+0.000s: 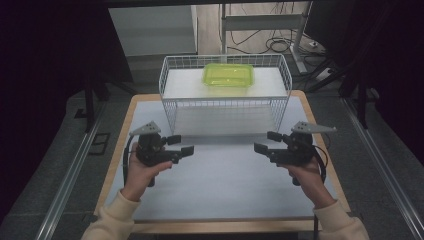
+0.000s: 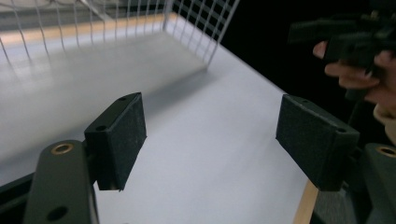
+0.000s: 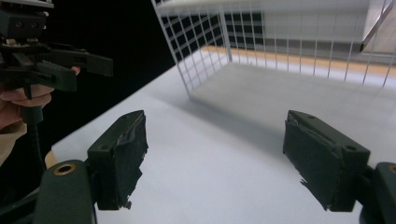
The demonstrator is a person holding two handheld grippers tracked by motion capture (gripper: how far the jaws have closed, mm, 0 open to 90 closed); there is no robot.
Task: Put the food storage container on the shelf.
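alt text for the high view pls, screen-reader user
A person holds the left gripper and right gripper, both open and empty, facing each other above a white table. Behind them a white wire rack carries a green container on top.

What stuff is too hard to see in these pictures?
- Inside the green box, high view: too small and see-through to tell if it holds anything.
- Rack top, left claw view: cut off by the edge, blurred.
- Right claw, high view: pads too small to make out.
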